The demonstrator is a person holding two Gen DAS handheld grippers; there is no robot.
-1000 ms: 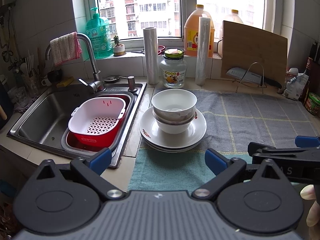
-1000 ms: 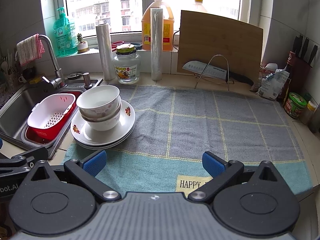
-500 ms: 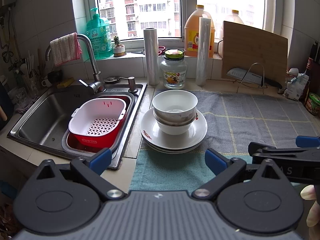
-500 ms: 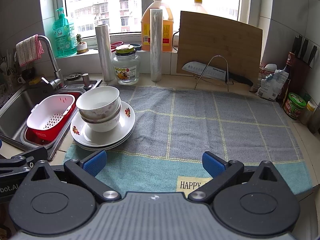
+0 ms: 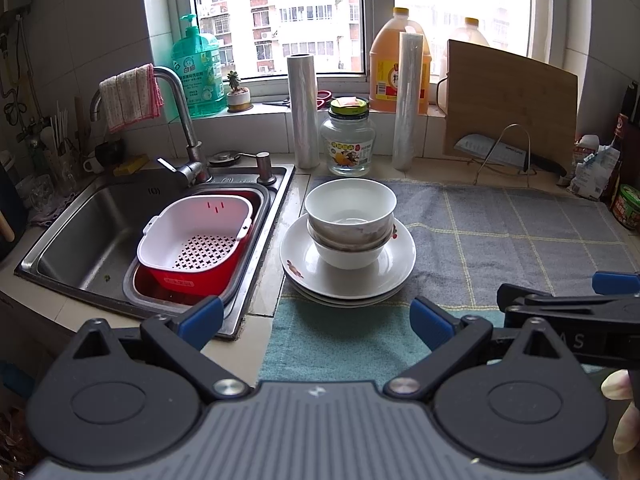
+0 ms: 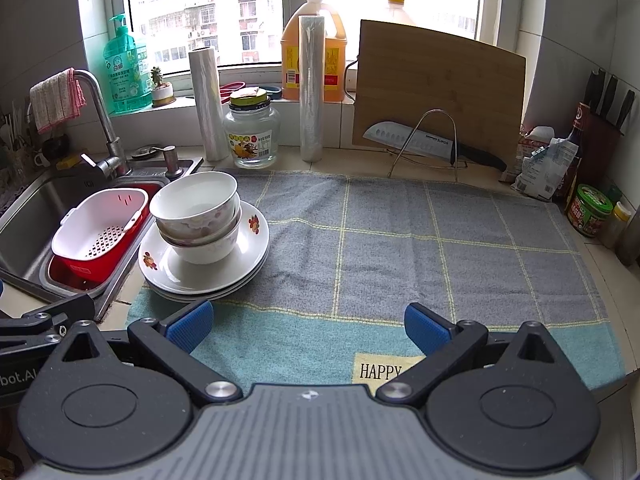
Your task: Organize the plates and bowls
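My grey-and-teal checked cloth mat (image 6: 400,248), lettered "HAPPY", carries the stacked white floral plates (image 6: 208,272) at its left edge beside the sink, nested white bowls (image 6: 196,212) on top. A "SUPOR" steel cleaver (image 6: 412,140) leans behind. My left gripper (image 5: 316,318) and right gripper (image 6: 306,322) gape empty.

Black tongs (image 5: 316,318), blue pads (image 5: 200,316), silver screws, grey ribbed body

You have three nested bowls (image 5: 349,216) on three stacked plates (image 5: 347,276), two film rolls (image 5: 303,112), two oil jugs (image 5: 396,68), one jar (image 5: 348,140).
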